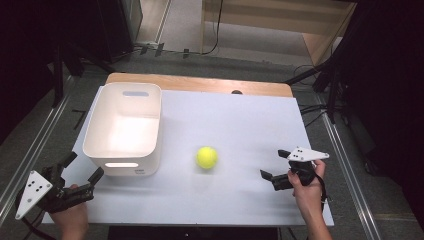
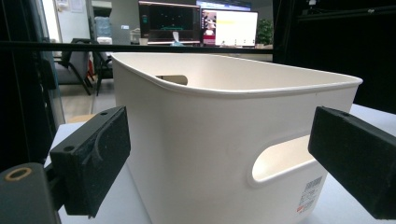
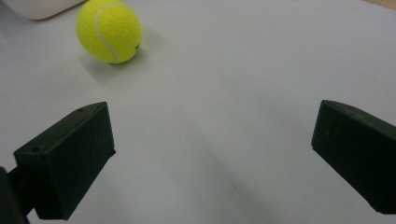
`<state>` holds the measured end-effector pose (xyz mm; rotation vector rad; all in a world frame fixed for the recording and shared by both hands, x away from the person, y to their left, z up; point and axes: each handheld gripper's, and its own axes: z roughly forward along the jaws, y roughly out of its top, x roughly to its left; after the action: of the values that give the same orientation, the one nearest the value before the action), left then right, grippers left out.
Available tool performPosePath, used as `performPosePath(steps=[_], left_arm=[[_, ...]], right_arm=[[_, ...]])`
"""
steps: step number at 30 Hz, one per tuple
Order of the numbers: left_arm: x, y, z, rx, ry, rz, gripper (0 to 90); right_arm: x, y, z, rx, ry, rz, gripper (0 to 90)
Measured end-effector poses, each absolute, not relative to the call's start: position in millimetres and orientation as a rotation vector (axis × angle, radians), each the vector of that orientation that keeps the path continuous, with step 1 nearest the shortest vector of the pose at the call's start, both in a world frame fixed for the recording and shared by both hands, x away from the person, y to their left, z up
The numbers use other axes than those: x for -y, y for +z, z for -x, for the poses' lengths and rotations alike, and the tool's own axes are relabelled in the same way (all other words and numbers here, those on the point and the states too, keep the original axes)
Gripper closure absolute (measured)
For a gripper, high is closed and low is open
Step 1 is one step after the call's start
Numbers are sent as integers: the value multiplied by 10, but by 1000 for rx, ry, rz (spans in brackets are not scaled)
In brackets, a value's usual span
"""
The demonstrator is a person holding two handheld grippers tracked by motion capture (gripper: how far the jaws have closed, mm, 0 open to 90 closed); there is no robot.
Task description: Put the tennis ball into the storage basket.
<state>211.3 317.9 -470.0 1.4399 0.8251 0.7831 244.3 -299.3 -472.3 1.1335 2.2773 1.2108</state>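
Tennis ball (image 1: 206, 157) sits loose on the white table (image 1: 240, 195), between the white bin (image 1: 123, 127) and the right gripper (image 1: 274, 167), well apart from it. Both grippers gape wide, empty; left gripper (image 1: 84, 167) near the bin. Risk: an off-centre close likely nudges the ball into rolling away.

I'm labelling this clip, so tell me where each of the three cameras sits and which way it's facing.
High view: fixed above the person's side, looking forward and down on the white table; both forearms enter at the bottom, with the left gripper and right gripper.
Left gripper view: rides the left gripper, facing the white plastic bin between its open jaws.
Right gripper view: rides the right gripper, angled down at the table toward the yellow-green tennis ball, jaws open.
Shared: high and right gripper views both show the ball; high and left both show the bin.
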Motion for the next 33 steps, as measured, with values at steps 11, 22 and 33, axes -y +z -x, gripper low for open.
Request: performPosePath(steps=[11, 22, 33], left_arm=[[-3167, -4700, -2112, -826, 779, -1438, 58], [-3166, -4701, -2112, -825, 779, -1437, 58], [-3170, -4700, -2112, -826, 779, -1436, 58]], right_arm=[[2872, -4695, -2557, -2369, 1174, -1090, 0], [2724, -4667, -2673, -2455, 1110, -1051, 0], [2578, -4614, -2800, -2515, 1035, -1020, 0]])
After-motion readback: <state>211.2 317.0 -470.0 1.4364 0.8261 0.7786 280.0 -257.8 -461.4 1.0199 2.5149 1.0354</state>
